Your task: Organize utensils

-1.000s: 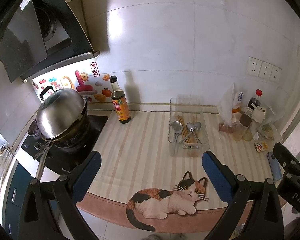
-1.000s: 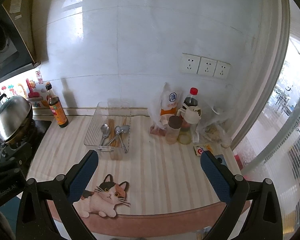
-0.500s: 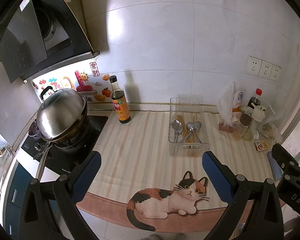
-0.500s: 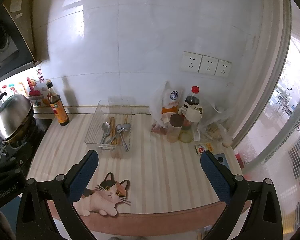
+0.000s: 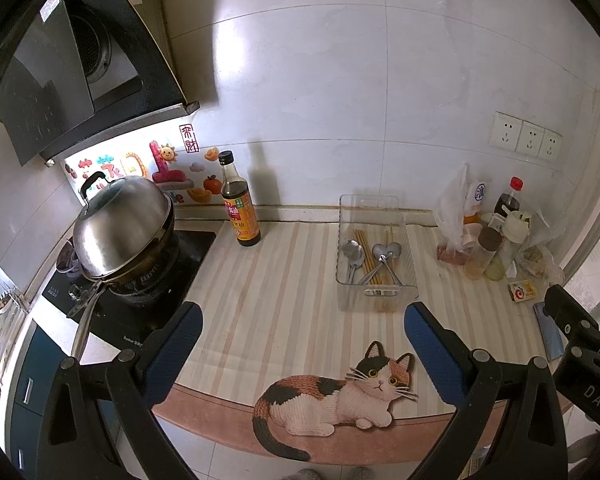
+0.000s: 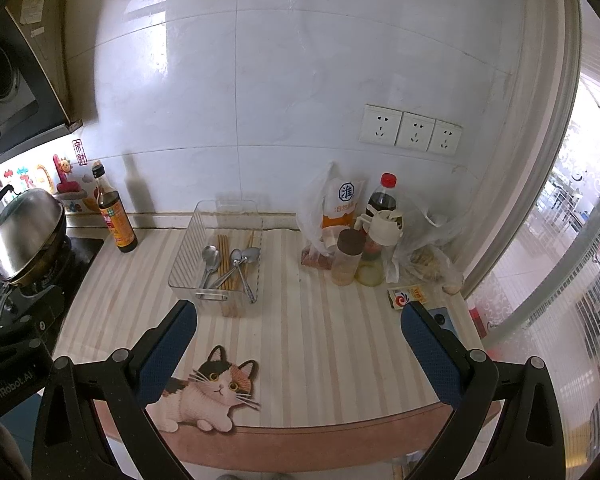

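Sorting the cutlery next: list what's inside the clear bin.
The clear bin holds spoons and wooden chopsticks. Their lower ends overlap, so the exact count stays unclear.

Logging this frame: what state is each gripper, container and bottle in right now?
left gripper: open, holding nothing
right gripper: open, holding nothing
clear bin: upright, holding the utensils
spoons: lying in the bin
chopsticks: lying in the bin among the spoons
sauce bottle: upright, capped
wok: on the stove, lid on
red-capped bottle: upright, capped
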A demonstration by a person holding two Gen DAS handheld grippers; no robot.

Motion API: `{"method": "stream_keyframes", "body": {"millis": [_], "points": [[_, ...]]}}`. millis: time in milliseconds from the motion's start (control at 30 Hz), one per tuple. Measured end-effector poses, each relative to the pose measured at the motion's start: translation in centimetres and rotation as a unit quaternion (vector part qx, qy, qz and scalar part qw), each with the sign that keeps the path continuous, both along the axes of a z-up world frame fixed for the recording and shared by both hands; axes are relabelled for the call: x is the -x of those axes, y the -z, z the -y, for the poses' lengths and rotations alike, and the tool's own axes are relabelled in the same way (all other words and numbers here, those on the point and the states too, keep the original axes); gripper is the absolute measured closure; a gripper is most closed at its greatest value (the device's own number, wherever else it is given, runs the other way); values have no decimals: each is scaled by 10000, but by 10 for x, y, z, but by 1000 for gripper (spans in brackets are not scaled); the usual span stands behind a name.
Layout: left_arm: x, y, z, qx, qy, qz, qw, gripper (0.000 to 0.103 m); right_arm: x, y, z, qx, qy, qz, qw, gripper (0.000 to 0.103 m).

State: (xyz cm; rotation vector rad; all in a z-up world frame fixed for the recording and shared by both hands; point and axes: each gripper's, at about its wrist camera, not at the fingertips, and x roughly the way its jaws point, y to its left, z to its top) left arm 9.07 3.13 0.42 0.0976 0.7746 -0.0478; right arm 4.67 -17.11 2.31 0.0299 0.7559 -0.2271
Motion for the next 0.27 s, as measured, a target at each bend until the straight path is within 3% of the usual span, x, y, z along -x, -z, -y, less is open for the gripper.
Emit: {"method": "stream_keyframes", "body": {"millis": [267], "points": [[4,3,0,35,45,3,10000,0,-1,-1,0,-5,-1,-3,10000,0]]}}
